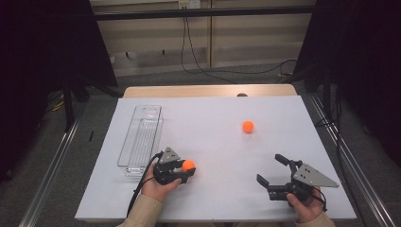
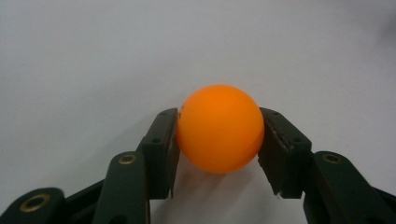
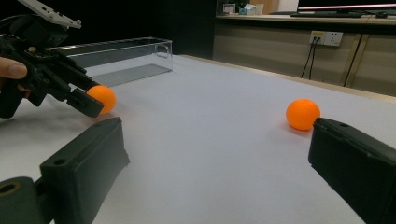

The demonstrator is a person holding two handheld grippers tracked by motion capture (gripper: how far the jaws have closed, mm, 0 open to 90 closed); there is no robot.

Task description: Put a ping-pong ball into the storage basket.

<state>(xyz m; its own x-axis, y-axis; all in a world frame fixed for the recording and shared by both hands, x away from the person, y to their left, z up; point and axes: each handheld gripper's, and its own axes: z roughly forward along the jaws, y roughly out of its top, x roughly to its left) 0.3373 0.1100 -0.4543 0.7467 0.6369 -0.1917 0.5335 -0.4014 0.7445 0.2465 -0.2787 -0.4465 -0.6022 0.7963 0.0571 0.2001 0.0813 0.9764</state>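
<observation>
A: Where do things stand?

B: The left gripper (image 1: pixel 188 166) has its jaws clamped on one orange ball (image 2: pixel 219 128), a pad pressed against each side. The ball sits low over the white table (image 1: pixel 213 142), near the front left, just right of the clear tray (image 1: pixel 140 137).

A: So the pick is done?

B: The grip looks done, I'd say. The ball is not in the tray yet, and the tray looks empty, so carrying it over and dropping it is still ahead, if that is where the balls go.

A: And the other one?

B: The second ball (image 1: pixel 248 126) lies loose on the table, farther back and right of centre, well apart from both grippers. The right gripper (image 1: pixel 274 171) rests near the front right with its jaws spread wide and nothing between them. In its own view that ball (image 3: pixel 303 114) lies ahead, just beyond one jaw.

A: Which way does the held ball point?

B: No way at all; it's round, with no long axis. The tray does have one: it runs away from the person, along the table's left side.
</observation>
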